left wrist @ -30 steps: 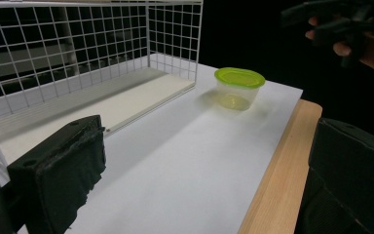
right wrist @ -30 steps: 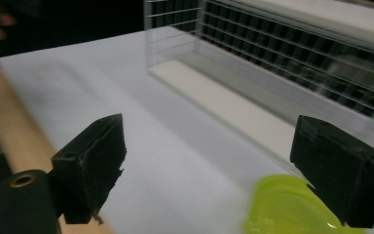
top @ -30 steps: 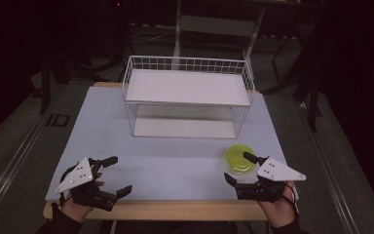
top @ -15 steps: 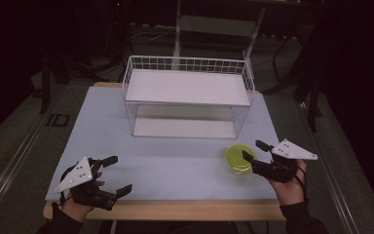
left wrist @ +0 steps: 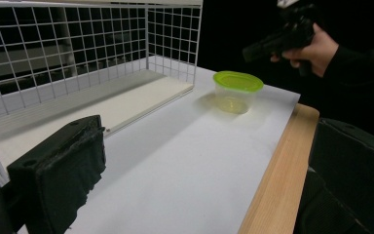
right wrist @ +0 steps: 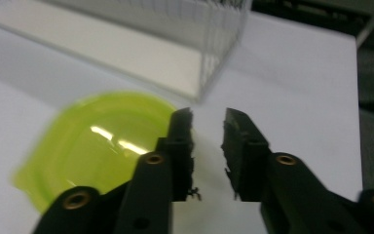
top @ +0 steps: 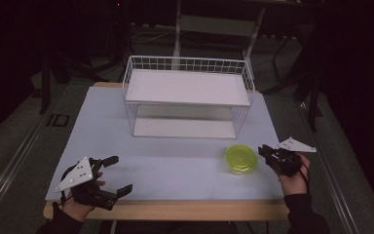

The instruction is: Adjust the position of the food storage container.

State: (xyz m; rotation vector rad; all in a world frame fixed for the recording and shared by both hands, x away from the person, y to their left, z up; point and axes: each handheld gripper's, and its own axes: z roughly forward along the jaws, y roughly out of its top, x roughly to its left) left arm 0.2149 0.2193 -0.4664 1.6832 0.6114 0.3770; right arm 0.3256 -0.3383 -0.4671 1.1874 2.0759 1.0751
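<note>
"ID" mark on the floor [top: 57, 120]

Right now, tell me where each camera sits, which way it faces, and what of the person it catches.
High view: above the person's side, looking forward and down on the table, wire rack and green-lidded container; both hands show, with left gripper and right gripper.
Left gripper view: low on the left gripper, looking across the table past the rack to the container; one black jaw, plus the other hand.
Right gripper view: looks down its narrowly parted jaws, which have just been closing with nothing between them, beside the container.
All three share the container and rack.
</note>
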